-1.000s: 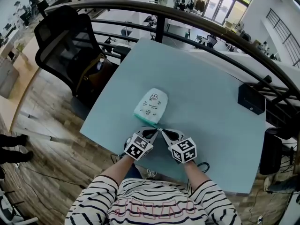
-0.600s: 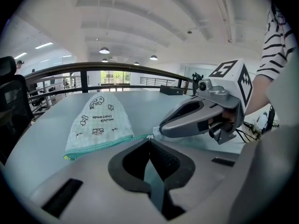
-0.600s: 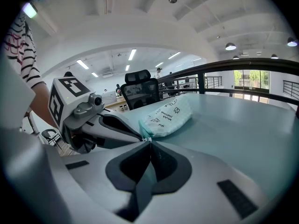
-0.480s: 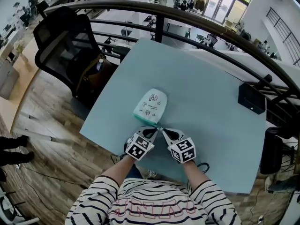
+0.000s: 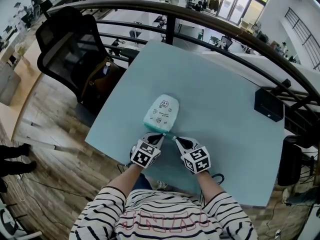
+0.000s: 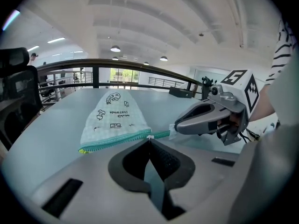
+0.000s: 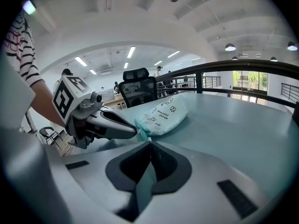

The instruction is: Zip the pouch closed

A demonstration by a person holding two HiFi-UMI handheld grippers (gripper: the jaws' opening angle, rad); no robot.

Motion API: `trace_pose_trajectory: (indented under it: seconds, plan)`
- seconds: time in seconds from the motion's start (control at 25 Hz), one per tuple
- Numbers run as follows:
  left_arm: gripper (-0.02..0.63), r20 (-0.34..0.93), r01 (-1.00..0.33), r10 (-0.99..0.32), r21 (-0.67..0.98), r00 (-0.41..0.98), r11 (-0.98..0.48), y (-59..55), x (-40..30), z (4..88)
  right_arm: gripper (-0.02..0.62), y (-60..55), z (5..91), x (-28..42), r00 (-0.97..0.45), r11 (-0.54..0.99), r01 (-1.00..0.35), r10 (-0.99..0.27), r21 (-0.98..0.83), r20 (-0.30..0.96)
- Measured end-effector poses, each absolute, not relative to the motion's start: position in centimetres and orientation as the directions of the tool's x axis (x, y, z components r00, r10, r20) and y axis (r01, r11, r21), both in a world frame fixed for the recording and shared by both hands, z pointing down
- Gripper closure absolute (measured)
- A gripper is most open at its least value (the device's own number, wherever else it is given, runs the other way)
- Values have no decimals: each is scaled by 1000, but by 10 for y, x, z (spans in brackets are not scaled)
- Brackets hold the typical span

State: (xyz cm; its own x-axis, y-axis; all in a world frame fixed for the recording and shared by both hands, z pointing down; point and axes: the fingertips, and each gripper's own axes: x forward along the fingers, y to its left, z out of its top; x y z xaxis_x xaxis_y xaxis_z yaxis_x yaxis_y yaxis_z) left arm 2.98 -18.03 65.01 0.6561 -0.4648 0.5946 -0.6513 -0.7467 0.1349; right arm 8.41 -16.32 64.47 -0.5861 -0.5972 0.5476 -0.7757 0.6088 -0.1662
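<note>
The person's striped sleeves (image 5: 100, 211) came in over the table's (image 5: 225, 84) near edge, one gripper in each hand. The left gripper (image 5: 162, 135) had its claw pressed together, its tips pinching a small white tab on the zipper (image 6: 122, 139). The right gripper (image 5: 174, 139), just beside it, also had its claw pressed together, nipping the end of the teal zipper strip where it stuck out past the pouch's corner. The two tips sat close together, both angled down at the same near end of the pouch (image 5: 161, 111).

The pouch lay flat on the table, close to the near edge and toward the left corner. It was pale with small printed drawings, the zipper running along its near side and its rounded end pointing away. A black box (image 5: 268, 105) sat at the table's right edge, well apart from the pouch. Beyond the left edge stood a black chair (image 5: 70, 44), and a dark railing (image 5: 200, 18) curved past the far edge.
</note>
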Motion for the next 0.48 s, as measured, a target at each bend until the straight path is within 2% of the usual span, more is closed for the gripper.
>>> trace_pose_trajectory:
  seconds: [0.48]
  plan:
    - [581, 617, -735, -535, 107, 578, -670, -197, 4, 656, 568, -170, 645, 87, -559, 579, -799, -616, -162, 555]
